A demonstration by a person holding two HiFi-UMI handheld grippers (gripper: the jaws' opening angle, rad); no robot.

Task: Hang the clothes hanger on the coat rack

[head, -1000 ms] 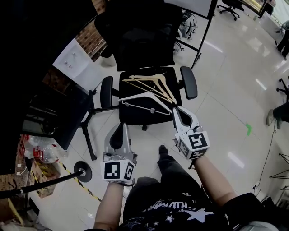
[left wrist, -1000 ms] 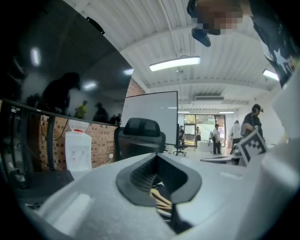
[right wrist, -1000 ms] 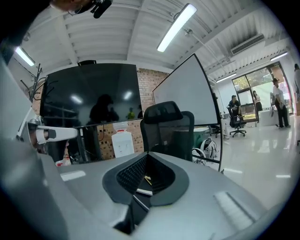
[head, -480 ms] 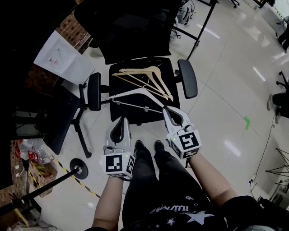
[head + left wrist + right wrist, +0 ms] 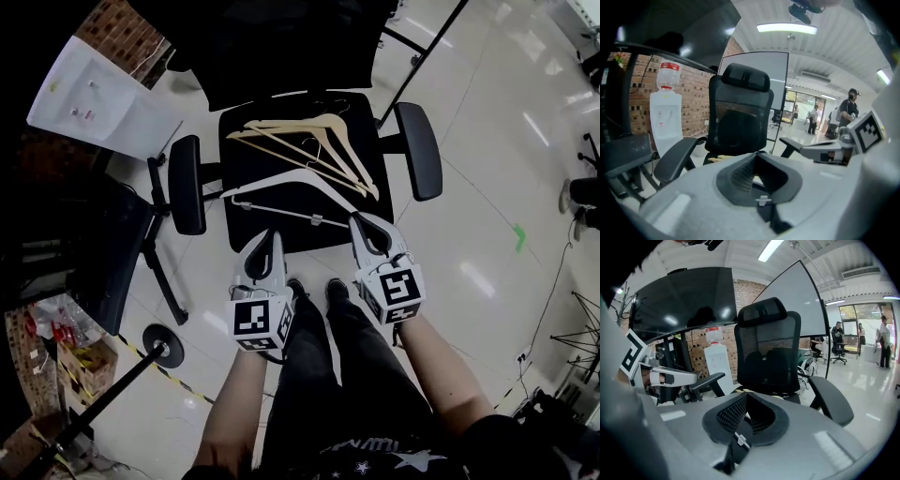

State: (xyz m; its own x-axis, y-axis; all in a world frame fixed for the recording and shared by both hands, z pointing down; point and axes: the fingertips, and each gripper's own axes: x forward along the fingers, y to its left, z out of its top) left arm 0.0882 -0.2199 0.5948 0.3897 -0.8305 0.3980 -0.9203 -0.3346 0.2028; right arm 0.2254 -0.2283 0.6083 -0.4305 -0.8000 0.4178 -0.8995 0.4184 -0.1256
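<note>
Nearest to me, my left gripper (image 5: 273,236) and right gripper (image 5: 358,220) have both come down toward the chair since one second ago. Then the floor showed between them and the seat (image 5: 309,236); now their tips are at its front edge. Both pairs of fingers are closed together, with nothing between them. The tip of the right gripper is just beside the right end of the white hanger (image 5: 281,186); I cannot tell if it touches. This hanger lies flat across the front of the seat, where it lay before. Behind it, the pale wooden hangers (image 5: 314,150) lie one over the other, also not moved. The seat holds all these hangers. Farther away, the backrest (image 5: 740,117) stands upright, and a water dispenser (image 5: 664,117) stands by the brick wall (image 5: 640,103).
</note>
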